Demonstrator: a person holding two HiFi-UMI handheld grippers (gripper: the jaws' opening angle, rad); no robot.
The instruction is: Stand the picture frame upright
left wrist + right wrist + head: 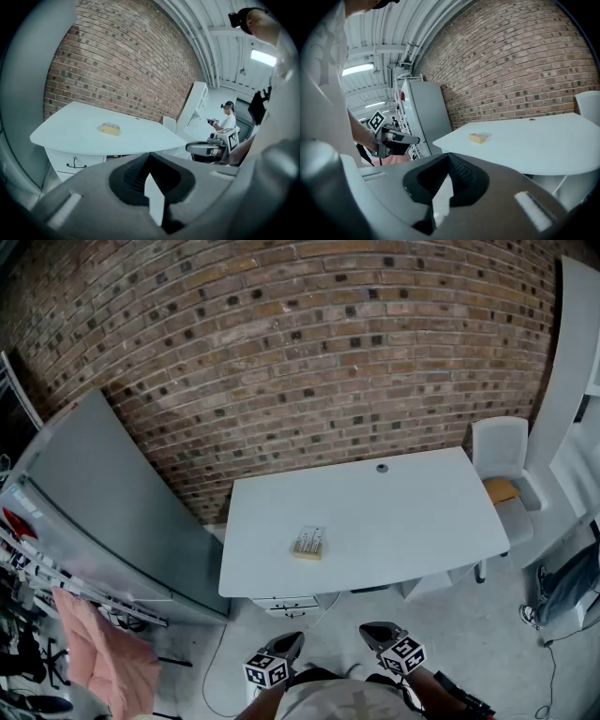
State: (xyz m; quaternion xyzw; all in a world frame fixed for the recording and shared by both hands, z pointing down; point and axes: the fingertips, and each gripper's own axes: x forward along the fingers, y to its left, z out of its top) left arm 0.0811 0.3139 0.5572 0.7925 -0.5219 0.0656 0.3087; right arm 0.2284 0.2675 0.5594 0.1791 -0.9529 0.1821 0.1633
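The picture frame (308,543) is small and pale wood, and lies flat near the front left of the white table (403,512). It also shows in the left gripper view (110,129) and in the right gripper view (479,137). My left gripper (289,643) and right gripper (375,631) hang side by side at the bottom of the head view, well short of the table's near edge. Both are shut with nothing between the jaws, which also meet in their own views, left gripper (150,157) and right gripper (449,158). Each gripper points roughly toward the frame.
A tall grey cabinet (103,512) stands left of the table against the brick wall (309,343). A white chair (506,460) carrying a brown object (501,489) sits at the table's right end. White drawers (286,604) are under the table. A person (228,119) stands far off.
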